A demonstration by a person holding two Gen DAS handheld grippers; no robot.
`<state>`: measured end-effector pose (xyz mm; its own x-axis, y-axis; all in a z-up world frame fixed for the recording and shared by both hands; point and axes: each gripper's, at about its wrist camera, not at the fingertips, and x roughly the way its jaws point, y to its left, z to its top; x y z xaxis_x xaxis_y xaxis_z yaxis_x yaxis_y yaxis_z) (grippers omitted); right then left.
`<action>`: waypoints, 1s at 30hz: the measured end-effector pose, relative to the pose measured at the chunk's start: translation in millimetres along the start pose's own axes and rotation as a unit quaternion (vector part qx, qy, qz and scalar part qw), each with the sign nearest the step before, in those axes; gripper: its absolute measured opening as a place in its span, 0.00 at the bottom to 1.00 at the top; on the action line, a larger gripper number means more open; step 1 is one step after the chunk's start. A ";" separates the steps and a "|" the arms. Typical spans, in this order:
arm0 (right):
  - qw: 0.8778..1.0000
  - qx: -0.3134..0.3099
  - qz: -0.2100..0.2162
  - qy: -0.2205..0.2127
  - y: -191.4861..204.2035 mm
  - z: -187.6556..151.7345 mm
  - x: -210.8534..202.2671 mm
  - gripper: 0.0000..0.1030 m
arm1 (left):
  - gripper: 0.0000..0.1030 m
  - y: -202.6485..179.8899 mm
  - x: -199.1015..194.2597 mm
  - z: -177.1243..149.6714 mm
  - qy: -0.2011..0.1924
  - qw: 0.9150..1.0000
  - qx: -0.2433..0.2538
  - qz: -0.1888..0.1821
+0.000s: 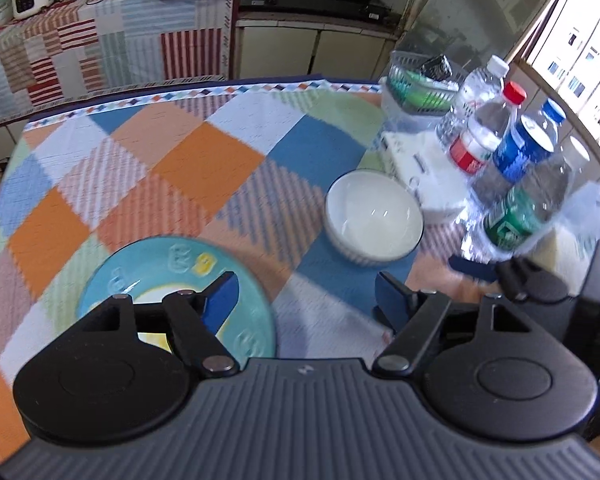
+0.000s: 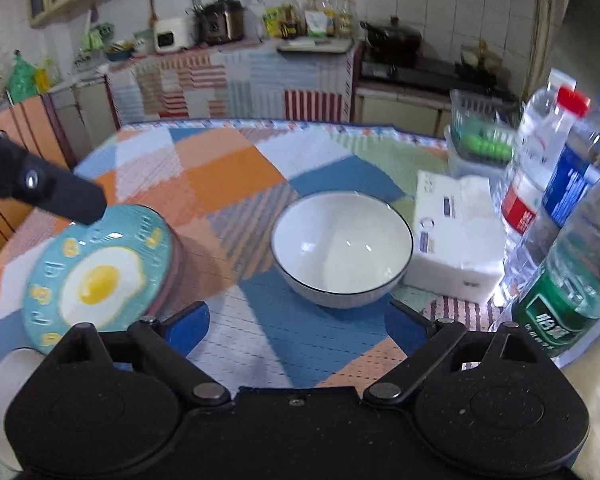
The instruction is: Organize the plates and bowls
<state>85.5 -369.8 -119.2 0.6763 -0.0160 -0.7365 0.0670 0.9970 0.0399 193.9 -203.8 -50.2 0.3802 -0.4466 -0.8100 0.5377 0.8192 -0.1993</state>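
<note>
The round teal plate printed with a fried egg (image 2: pixel 100 276) lay flat on the checked-cloth worktop (image 2: pixel 228 168), below and left of the right claw (image 2: pixel 296 326) and directly under the left finger of the left claw (image 1: pixel 304 300). Beside it, ahead of the right claw and just off its centre line, stood the white ceramic bowl with a thin dark rim (image 2: pixel 342 246), upright and mouth up. Both pieces sat apart, not yet stacked, probably because each was to be picked up in turn.

Both claws stood with their jaws apart and nothing between them. The right claw faced the bowl squarely, which would suit a grip over its near rim. The left claw hung over the plate's near edge, its blue pad above the rim.

Being round, plate and bowl had no long axis across the worktop; each one's axis ran straight up, faces open to the ceiling. The egg picture's yolk sat toward the right claw's side.

A white tissue pack (image 2: pixel 458 236) and clear plastic water bottles (image 2: pixel 560 184) crowded the right, near the bowl, leaving open cloth to the left for stacking.
</note>
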 end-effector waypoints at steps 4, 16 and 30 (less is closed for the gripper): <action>0.999 0.015 0.008 0.031 -14.3 5.7 24.5 0.94 | 0.72 -5.4 36.0 8.0 -0.005 1.000 -0.016 -0.016; 0.994 0.074 0.016 0.085 -35.8 13.8 87.9 0.87 | 0.38 -6.7 141.0 18.8 0.023 0.999 -0.037 -0.005; 0.996 0.057 0.033 0.066 -39.2 20.1 98.3 0.85 | 0.12 1.5 152.5 20.7 0.032 0.997 -0.062 -0.042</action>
<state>164.2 -412.0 -179.6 0.5806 0.0672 -0.8114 0.1133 0.9802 0.1622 268.3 -278.1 -162.6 0.2874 -0.4941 -0.8205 0.4667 0.8203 -0.3305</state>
